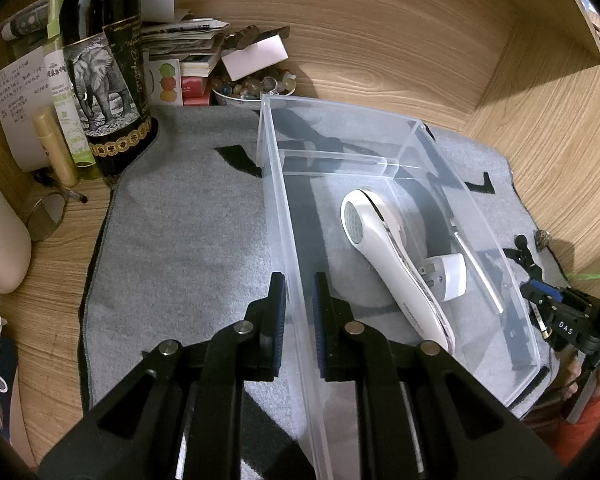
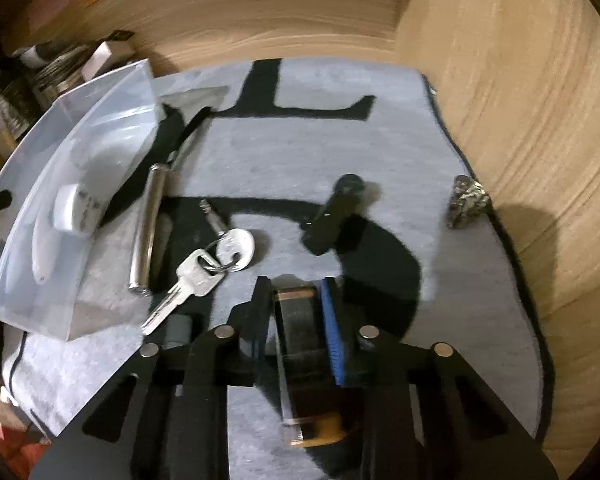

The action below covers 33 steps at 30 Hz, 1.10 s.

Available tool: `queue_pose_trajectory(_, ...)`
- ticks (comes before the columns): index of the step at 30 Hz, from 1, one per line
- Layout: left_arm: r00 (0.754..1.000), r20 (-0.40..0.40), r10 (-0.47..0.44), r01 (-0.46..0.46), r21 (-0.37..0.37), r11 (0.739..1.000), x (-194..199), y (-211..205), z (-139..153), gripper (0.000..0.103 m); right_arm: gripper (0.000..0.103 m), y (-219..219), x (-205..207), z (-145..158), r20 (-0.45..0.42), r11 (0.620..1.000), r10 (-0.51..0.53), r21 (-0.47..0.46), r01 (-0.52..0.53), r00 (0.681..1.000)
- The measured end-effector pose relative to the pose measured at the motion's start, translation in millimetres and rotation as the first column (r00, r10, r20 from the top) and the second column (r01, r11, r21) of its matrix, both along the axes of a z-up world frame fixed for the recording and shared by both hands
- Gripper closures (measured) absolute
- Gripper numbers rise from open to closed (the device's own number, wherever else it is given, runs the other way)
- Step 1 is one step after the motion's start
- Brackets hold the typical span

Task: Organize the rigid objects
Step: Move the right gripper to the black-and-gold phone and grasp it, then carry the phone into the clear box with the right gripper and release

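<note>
- Nearest the right-wrist camera, the right gripper pinches a dark, flat object with brass-coloured ends between its pads, low over the grey mat; what the object is I cannot make out.
- Nearest the left-wrist camera, the left gripper is clamped on the near wall of the clear bin, one finger inside, one outside, steadying it.
- Done so far, by my reading: the bin already holds a white handheld device, a white plug adapter at its 3 o'clock, and a slim metal piece along the bin's far wall.
- Left to sort, on the mat outside the bin: a metal tube beside the bin wall, a bunch of keys at the tube's 4 o'clock, a black clip-like piece toward 12 o'clock from the right gripper, and a small speckled lump at 2 o'clock near the mat's edge.
- I judge the task roughly midway.
- The right-wrist view is blurred; the bin's contents there are smeared, and the held object's near end is hidden by the fingers.
</note>
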<state>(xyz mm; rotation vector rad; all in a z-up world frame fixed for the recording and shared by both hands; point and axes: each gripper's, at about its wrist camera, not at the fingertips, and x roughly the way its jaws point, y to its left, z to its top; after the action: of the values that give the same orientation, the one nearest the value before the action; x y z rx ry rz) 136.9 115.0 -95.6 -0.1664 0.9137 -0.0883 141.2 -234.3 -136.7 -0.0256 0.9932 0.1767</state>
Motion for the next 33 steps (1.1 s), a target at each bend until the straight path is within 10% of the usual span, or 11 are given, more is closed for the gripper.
queue_pose_trajectory(10,1.0,0.0,0.0,0.0,0.002,1.0,-0.3,0.2,0.1,0.091,0.069,-11.9,-20.1,-0.5,-0.006,1.0,-0.012,-0.005,0.012,1.0)
queue_pose_trajectory(18,1.0,0.0,-0.002,0.002,0.003,1.0,-0.3,0.3,-0.1,0.091,0.081,-6.5,-23.6,5.5,0.04,0.999,-0.026,-0.032,0.028,0.999)
queue_pose_trajectory(33,1.0,0.002,-0.002,0.002,-0.003,1.0,-1.2,-1.2,0.2,0.091,0.081,45.1,-6.4,78.0,0.274,0.994,0.078,0.051,-0.095,0.959)
